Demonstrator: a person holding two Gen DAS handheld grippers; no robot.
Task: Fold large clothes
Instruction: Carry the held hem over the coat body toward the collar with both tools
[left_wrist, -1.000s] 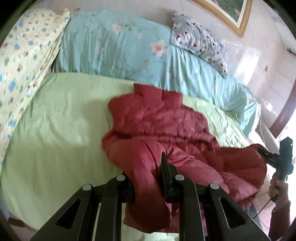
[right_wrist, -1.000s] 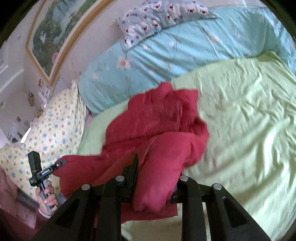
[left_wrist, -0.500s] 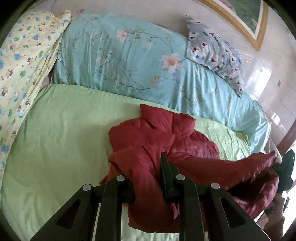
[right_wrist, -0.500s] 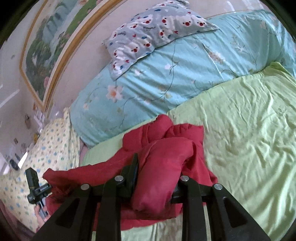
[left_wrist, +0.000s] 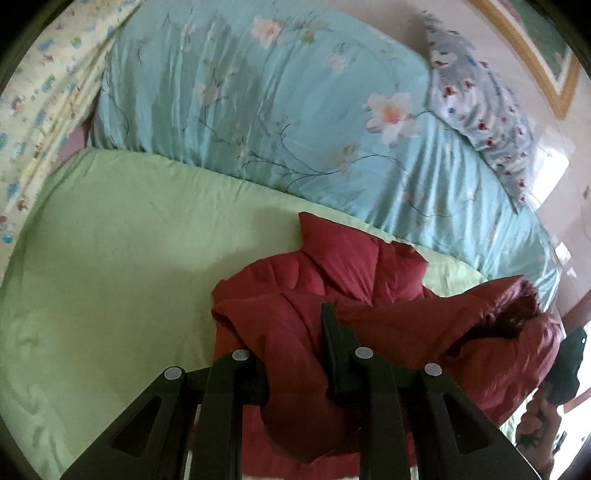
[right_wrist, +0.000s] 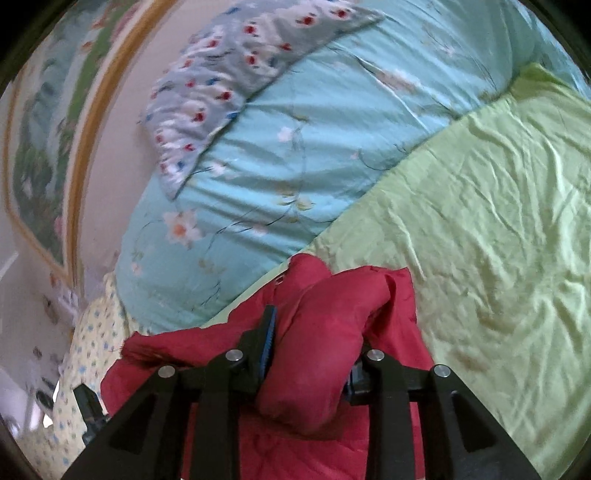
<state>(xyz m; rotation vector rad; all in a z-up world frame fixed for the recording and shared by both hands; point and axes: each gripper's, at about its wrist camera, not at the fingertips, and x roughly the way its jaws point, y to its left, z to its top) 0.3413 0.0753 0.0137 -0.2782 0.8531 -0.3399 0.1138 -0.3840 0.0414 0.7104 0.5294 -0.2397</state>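
A dark red padded jacket (left_wrist: 351, 266) lies bunched on the green bed sheet (left_wrist: 129, 258), close to the blue floral duvet (left_wrist: 277, 92). My left gripper (left_wrist: 291, 343) has a fold of the jacket between its fingers; the jaws are opening, and the cloth hides the left finger. In the right wrist view my right gripper (right_wrist: 314, 339) holds a thick roll of the same red jacket (right_wrist: 369, 291), jaws also opening, pads still against the cloth. The hand with the right gripper (left_wrist: 569, 365) shows at the left view's right edge.
A grey patterned pillow (left_wrist: 480, 96) leans on the blue duvet by the wall. A yellow printed blanket (left_wrist: 33, 103) lies along the left side. Wrinkled green sheet (right_wrist: 480, 221) stretches right of the jacket. A framed picture (right_wrist: 37, 147) hangs on the wall.
Both grippers have carried their jacket parts across the bed toward the blue duvet. The jacket now lies more bunched and folded over itself, and the fingers stand slightly wider.
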